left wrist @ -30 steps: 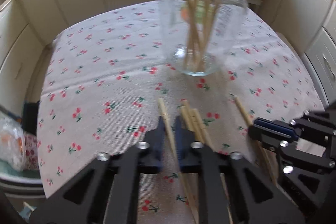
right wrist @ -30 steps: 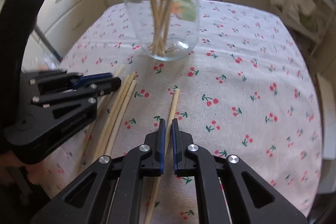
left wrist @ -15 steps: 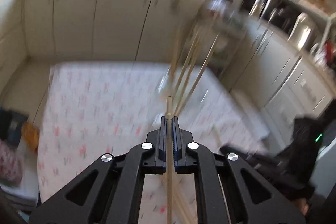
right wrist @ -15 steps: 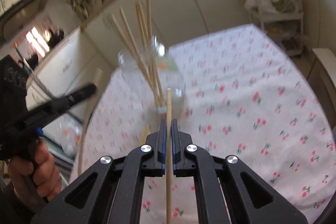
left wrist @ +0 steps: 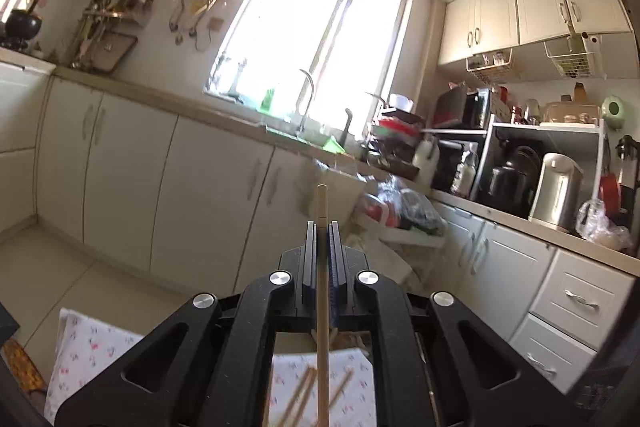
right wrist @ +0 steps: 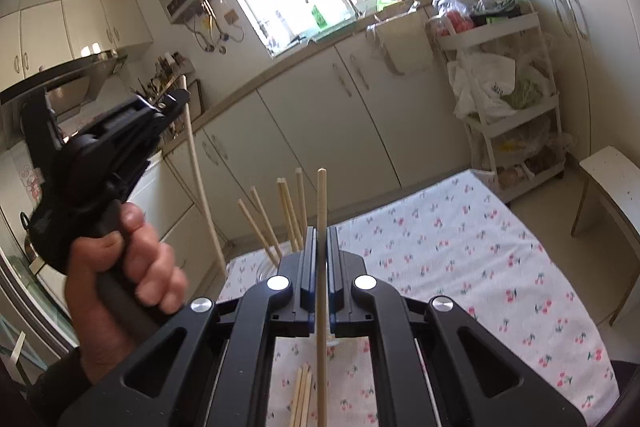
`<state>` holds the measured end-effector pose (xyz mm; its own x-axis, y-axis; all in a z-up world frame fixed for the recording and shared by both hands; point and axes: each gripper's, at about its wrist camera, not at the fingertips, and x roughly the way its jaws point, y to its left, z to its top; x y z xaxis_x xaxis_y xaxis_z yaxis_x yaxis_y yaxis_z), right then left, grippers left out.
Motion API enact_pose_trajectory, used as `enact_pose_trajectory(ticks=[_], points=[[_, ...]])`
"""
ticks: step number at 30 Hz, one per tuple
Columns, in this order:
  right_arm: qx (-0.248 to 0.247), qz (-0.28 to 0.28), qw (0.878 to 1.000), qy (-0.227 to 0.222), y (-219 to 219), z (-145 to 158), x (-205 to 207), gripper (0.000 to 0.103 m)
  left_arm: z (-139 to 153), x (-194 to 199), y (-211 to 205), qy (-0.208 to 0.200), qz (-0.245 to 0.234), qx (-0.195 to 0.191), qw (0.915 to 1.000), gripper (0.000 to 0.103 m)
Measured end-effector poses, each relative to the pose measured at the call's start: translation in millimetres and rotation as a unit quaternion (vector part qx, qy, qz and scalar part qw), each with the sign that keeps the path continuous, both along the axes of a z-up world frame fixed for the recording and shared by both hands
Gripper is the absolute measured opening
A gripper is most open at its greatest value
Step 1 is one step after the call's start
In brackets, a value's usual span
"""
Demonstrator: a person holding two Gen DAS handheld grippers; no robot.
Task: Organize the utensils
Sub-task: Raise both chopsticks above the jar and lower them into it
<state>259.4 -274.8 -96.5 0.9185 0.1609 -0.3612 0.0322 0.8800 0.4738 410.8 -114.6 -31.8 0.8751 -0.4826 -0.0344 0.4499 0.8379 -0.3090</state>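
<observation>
Both claws were raised off the counter (right wrist: 460,239), each clenched on one chopstick. The left claw (left wrist: 322,227) pinched its chopstick (left wrist: 322,203) between the pads, the stick running straight up the middle of the view, tip poking past the fingers toward the far cabinets (left wrist: 208,183). In the right view that same claw showed at the left, gripped by a hand (right wrist: 120,267), its stick slanting down from the fingertips.

The right claw (right wrist: 321,233) was grasping its own chopstick (right wrist: 321,195) the same way, upright between the pads, tip sticking out above them.

Just behind the right claw, a bunch of sticks (right wrist: 286,211) fanned up. What they stood in was hidden by the claw body, so can't say much there. More loose chopsticks (right wrist: 302,399) lay flat on the cherry-print cloth (right wrist: 500,267), near, seen through the gap under the fingers. The left view showed a few of them too (left wrist: 308,391).

Writing-wise: nothing I could actually read. A white plastic bag (right wrist: 486,87) on the cart (right wrist: 552,107) at the right had some green print, too small to make out. Bright window (left wrist: 316,39) and a faucet (left wrist: 306,99) sat on the far side.
</observation>
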Motion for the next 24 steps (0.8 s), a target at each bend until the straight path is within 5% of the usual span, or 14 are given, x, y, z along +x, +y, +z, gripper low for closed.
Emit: enact_pose_trajectory(ticks=[12, 24], points=[[-0.001, -0.032, 0.997, -0.072, -2, 21, 31, 0.005, -31, 19, -11, -0.037, 0.052, 0.039, 0.9972, 0.005], [0.032, -0.058, 0.987, -0.146, 3, 42, 70, 0.005, -79, 7, -5, -0.009, 0.046, 0.06, 0.9971, 0.005]])
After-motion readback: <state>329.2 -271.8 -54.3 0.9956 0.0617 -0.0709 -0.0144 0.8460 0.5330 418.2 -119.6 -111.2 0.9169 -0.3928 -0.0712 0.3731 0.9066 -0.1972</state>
